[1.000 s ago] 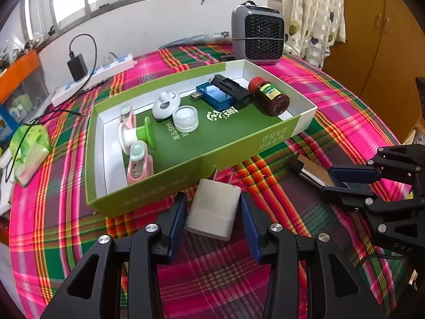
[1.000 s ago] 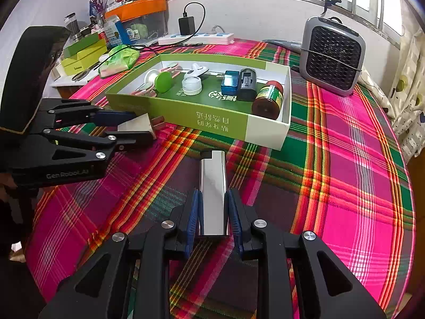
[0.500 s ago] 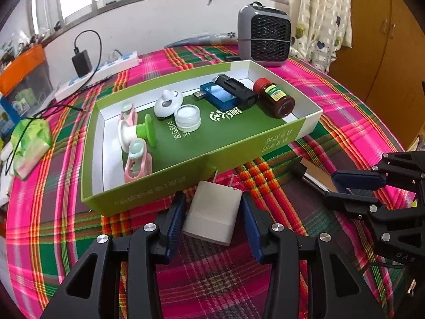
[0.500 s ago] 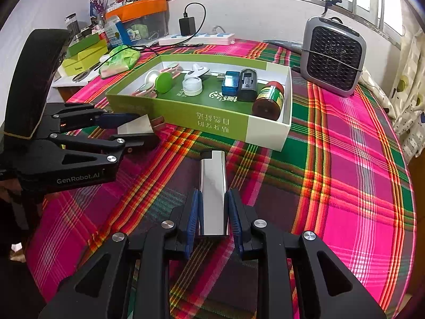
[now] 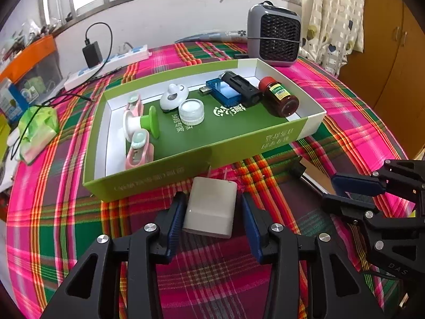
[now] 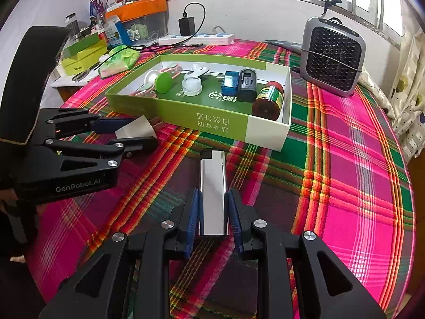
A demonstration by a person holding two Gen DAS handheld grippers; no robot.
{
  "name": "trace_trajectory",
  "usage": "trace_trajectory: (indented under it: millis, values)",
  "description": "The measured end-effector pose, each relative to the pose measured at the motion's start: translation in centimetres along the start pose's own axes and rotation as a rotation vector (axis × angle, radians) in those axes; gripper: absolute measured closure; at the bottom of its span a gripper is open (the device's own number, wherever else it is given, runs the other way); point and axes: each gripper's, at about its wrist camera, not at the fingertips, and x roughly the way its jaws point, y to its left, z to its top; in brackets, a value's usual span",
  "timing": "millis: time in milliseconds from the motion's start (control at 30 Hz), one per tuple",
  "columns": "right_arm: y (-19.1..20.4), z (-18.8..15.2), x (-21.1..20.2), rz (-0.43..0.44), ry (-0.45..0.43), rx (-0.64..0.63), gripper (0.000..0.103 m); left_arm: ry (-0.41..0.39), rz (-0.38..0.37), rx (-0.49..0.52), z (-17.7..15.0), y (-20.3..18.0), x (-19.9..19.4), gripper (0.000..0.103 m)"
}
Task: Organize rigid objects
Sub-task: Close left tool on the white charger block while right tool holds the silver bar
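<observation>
A bench (image 5: 66, 212) under a bright pink, green and orange plaid cloth is sitting below a barred window, with a grey fan heater (image 5: 273, 41) and a white power strip (image 5: 106, 66) lying toward the wall. A shallow green box (image 5: 233, 143) with a white inner wall is resting in the middle of the cloth. Inside it, from one end to the other, are lying pink clips (image 5: 139, 150), a green-and-white knob piece (image 5: 142, 123), a white round gadget (image 5: 174, 98), a small clear-lidded jar (image 5: 191, 111), a blue USB device (image 5: 224, 91), a black clip-shaped device (image 5: 241, 87) touching it, and a brown bottle (image 5: 279, 98) with a red cap lying on its side.

Just outside the box's near wall, the left gripper (image 5: 211, 212) is straddling a white plug adapter (image 5: 211, 210), whose prongs are pointing toward the box. Its jaws are spread a little wider than the adapter: the left pad is looking close to or touching it, while a narrow gap is showing at the right pad.

Well to the right, the right gripper (image 6: 212, 214) is pinching a shiny silver lighter (image 6: 213, 188) near its rear end, both blue pads pressing against its sides, with its black top pointing toward the box. Whether the lighter is resting on the cloth or lifted off it cannot be told.
</observation>
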Motion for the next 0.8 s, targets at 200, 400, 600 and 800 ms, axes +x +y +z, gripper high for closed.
trace_trajectory:
  millis: [200,400,600,800]
  values:
    - [0.0,0.0,0.1,-0.005,0.0,0.001,0.079,-0.004,-0.003,-0.033,-0.3,0.4,-0.3,0.069]
    - [0.1,0.0,0.0,-0.012,0.0,0.004,0.079,-0.009,0.005,-0.046,-0.5,0.4,-0.5,0.071]
    - [0.2,-0.1,-0.1,-0.017,-0.008,0.011,0.079,-0.012,0.012,-0.073,-0.8,0.6,-0.8,0.071]
    - [0.6,-0.3,-0.6,-0.013,-0.021,0.02,0.079,-0.019,0.023,-0.09,-1.2,0.6,-1.3,0.071]
